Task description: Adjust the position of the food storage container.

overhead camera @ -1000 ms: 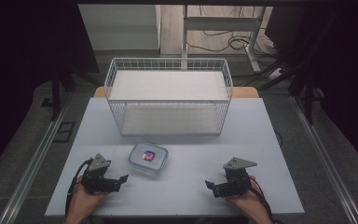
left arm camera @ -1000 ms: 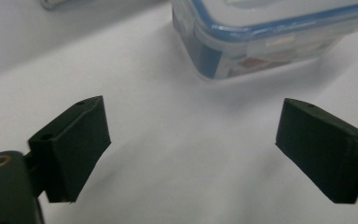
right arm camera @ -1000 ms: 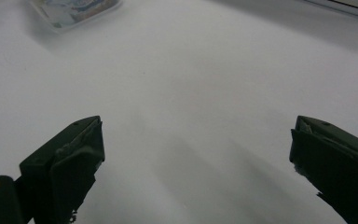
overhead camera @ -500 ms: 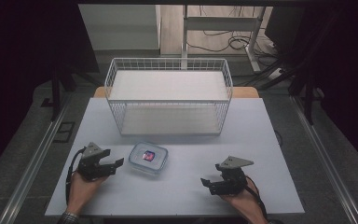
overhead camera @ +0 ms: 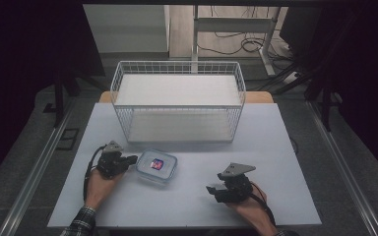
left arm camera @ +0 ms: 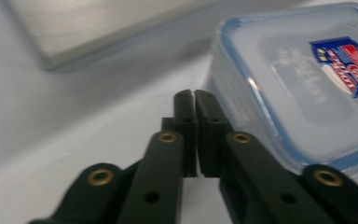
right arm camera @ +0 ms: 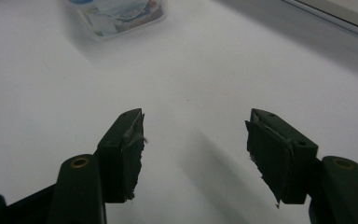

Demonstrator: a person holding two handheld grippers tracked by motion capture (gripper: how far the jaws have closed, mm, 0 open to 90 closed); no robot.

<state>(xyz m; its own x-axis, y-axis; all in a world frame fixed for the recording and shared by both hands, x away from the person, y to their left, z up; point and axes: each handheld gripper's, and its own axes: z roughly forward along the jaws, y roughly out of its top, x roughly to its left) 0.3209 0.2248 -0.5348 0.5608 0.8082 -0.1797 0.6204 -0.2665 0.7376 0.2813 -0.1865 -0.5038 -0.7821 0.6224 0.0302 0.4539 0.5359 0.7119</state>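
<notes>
Near the table's [overhead camera: 285,128] front-left corner, the left gripper [overhead camera: 128,161] lies with jaws pressed together, empty, tip just beside the lidded plastic container [overhead camera: 156,166]. This looks like an approach; next it must open or nudge. Toward the front-right, the right gripper [overhead camera: 212,189] rests spread wide, holding nothing.

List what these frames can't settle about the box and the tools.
- Box contents: high view too small; left gripper view shows a frosted lid and a blurred label.
- Box in right gripper view: cut by the top edge, blurred.
- Left tool touching the box: cannot tell; its shut jaws hide the wall.
- Basket: rim out of focus in both gripper views.
</notes>
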